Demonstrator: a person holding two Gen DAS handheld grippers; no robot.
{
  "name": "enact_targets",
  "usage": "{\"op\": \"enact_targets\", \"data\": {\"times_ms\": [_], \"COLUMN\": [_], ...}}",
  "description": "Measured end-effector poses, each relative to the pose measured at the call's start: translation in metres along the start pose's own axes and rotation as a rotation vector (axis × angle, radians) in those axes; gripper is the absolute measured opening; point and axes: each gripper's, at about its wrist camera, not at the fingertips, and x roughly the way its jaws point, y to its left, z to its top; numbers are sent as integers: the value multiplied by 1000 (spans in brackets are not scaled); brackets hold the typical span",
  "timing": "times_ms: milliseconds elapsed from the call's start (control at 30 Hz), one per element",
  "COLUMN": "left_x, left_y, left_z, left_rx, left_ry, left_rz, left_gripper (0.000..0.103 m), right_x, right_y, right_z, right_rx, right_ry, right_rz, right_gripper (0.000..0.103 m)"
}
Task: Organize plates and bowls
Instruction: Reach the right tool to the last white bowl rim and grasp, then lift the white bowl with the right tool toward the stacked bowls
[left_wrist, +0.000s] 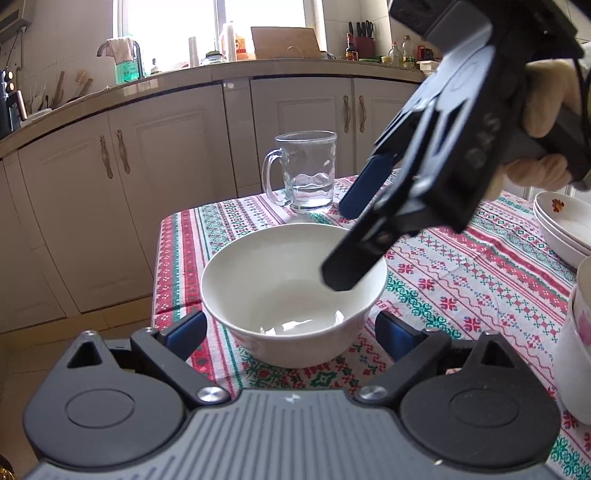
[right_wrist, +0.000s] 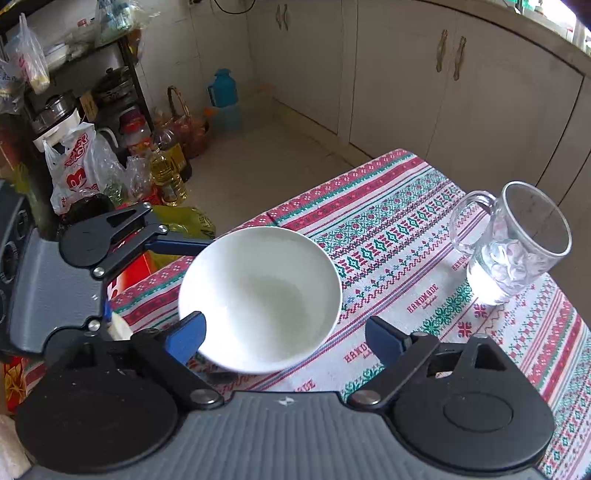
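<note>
Landmark: white bowl, a round, smooth, glossy ceramic bowl standing upright near the corner of the tabletop, which wears a woven cloth of red, green and white patterned bands.

Left gripper: held low and close to the bowl's near wall, pointing gently downward across the tabletop. Its blue-padded fingers stand wide, one at each side of the bowl's near flank. The pads do not press the ceramic; nothing is held.

Bowl against left fingers: it sits between and just beyond the fingertips, its rim higher than they are.

Right gripper: gripped by a gloved hand and tilted steeply down from the bowl's upper right. In the left wrist view one black finger reaches over the rim into the bowl's hollow, while the other, blue-faced, hangs outside beyond the far rim. In its own view the left pad overlaps the rim; whether it touches, I cannot tell. The fingers are spread, gripping nothing.

Behind the bowl: a clear glass mug with a handle, upright.

Right of the bowl: stacked white dishes with a flower print, well apart, and a white cup with pink blossoms at the frame's edge.
</note>
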Motion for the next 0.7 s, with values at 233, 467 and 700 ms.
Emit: {"op": "enact_targets", "data": {"times_ms": [233, 467, 700], "left_x": [2, 3, 2], "left_y": [2, 3, 2], "left_z": [1, 4, 5], "left_rx": [-21, -27, -30], "left_ry": [-7, -11, -4], "left_rz": [-12, -18, -17], "left_gripper": [96, 94, 94], "right_x": [19, 28, 29], "right_y": [-10, -12, -13], "right_z": [7, 11, 12], "right_rx": [19, 25, 39], "right_ry": [6, 5, 3], "right_rz": [20, 48, 65], "right_gripper": [84, 74, 71]}}
